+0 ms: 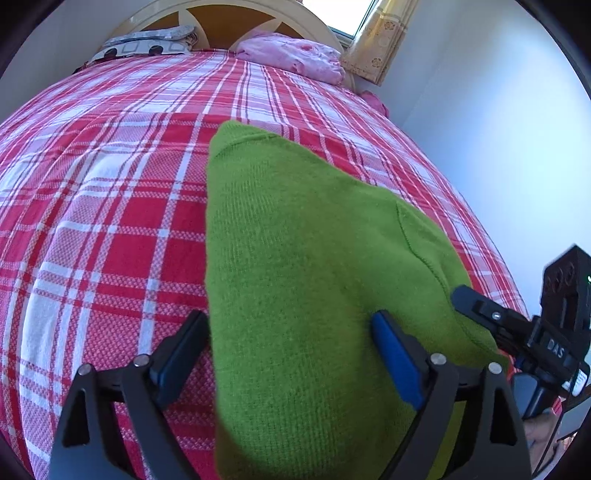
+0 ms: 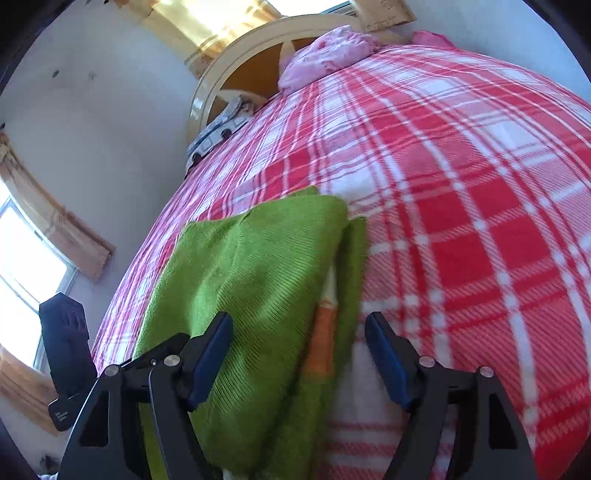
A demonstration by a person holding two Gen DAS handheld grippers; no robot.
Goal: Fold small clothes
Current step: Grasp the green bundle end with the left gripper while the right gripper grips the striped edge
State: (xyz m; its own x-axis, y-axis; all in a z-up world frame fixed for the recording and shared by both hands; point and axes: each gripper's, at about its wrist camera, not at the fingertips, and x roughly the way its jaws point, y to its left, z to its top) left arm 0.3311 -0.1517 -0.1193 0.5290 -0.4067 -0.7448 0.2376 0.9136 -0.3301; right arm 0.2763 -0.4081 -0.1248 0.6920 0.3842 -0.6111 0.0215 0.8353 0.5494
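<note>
A green knitted garment (image 1: 303, 266) lies folded on the red and white plaid bedspread (image 1: 110, 206). My left gripper (image 1: 290, 332) is open, its jaws wide apart over the garment's near left part. In the left wrist view the right gripper (image 1: 480, 306) shows at the garment's right edge. In the right wrist view the garment (image 2: 251, 280) lies with an orange and white patch (image 2: 325, 339) showing in its fold. My right gripper (image 2: 299, 339) is open, its jaws spanning the garment's right edge and the bedspread (image 2: 461, 221).
A pink pillow (image 1: 291, 55) and a patterned grey pillow (image 1: 147, 42) lie at the cream headboard (image 1: 221, 14). A white wall (image 1: 498, 122) runs along the bed's right side. A window (image 2: 26, 266) with curtains shows at the left of the right wrist view.
</note>
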